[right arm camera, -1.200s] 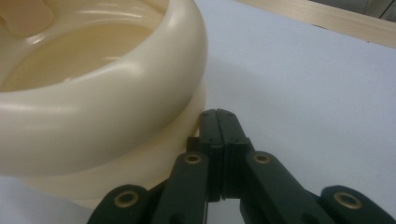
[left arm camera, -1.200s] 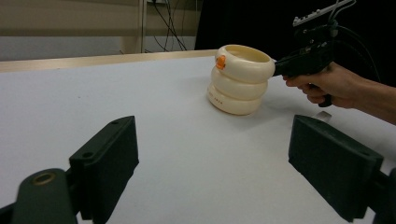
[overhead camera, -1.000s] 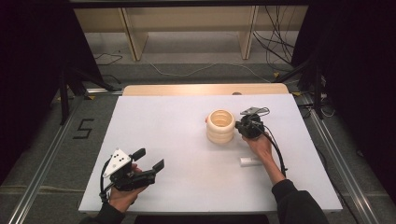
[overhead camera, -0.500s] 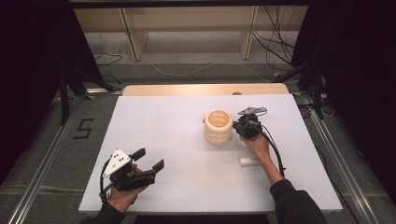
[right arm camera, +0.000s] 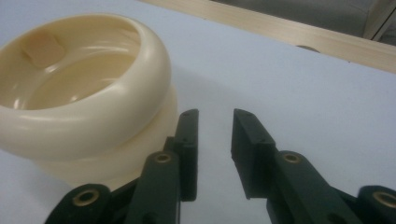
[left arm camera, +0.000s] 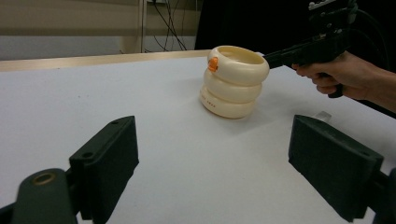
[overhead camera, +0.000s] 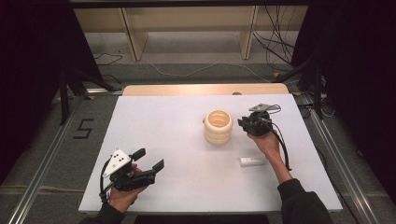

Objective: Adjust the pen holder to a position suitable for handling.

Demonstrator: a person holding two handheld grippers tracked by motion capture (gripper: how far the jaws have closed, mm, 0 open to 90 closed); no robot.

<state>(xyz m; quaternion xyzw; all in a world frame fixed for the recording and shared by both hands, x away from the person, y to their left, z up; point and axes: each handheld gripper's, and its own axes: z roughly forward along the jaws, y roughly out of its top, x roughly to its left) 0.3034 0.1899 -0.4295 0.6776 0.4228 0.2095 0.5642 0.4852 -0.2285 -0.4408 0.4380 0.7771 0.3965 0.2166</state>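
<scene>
1. Black left gripper [overhead camera: 149, 163] rests at the near-left table [overhead camera: 177, 140] edge, jaws wide apart.
2. Cream ring stack [overhead camera: 218, 126] stands right of centre.
3. Right gripper [overhead camera: 243, 123], jaws just parted and empty, sits beside it: likely release; next, back away.

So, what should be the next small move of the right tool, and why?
Probably move the right tool a little further back from the cream ringed container. Its jaws have just been opening, with nothing between them, and in the right gripper view one jaw stands close against the container's wall. The container stands upright on the white table, so it looks released.
</scene>
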